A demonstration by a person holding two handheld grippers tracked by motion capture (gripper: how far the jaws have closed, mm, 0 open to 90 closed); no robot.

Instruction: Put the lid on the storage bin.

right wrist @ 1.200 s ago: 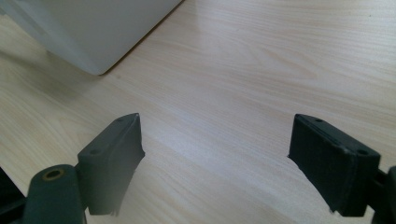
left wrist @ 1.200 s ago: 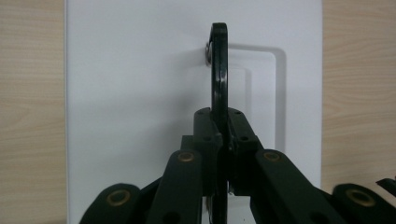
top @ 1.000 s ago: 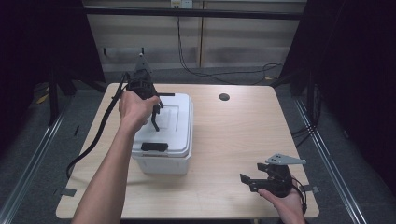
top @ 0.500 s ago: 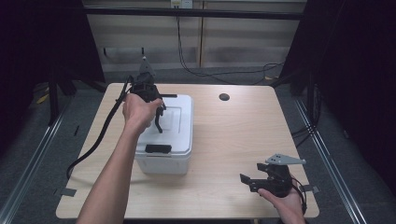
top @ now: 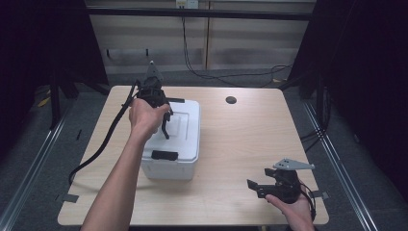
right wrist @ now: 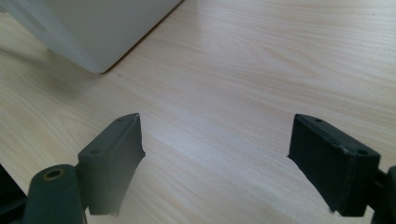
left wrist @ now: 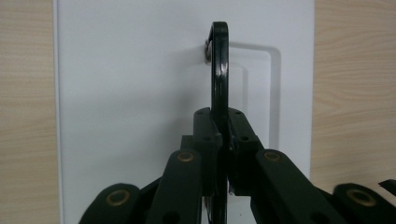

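Little has shifted since a second ago: the left gripper (left wrist: 219, 154) stays clenched on the black handle (left wrist: 219, 70) raised from the white box (top: 183, 139), near the table's (top: 250, 134) left side. At the near right corner, the right gripper (right wrist: 215, 154) rests unmoved, jaws spread.

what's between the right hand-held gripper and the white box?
Nothing: bare table separates the right hand-held gripper from the box, seen in the high view.
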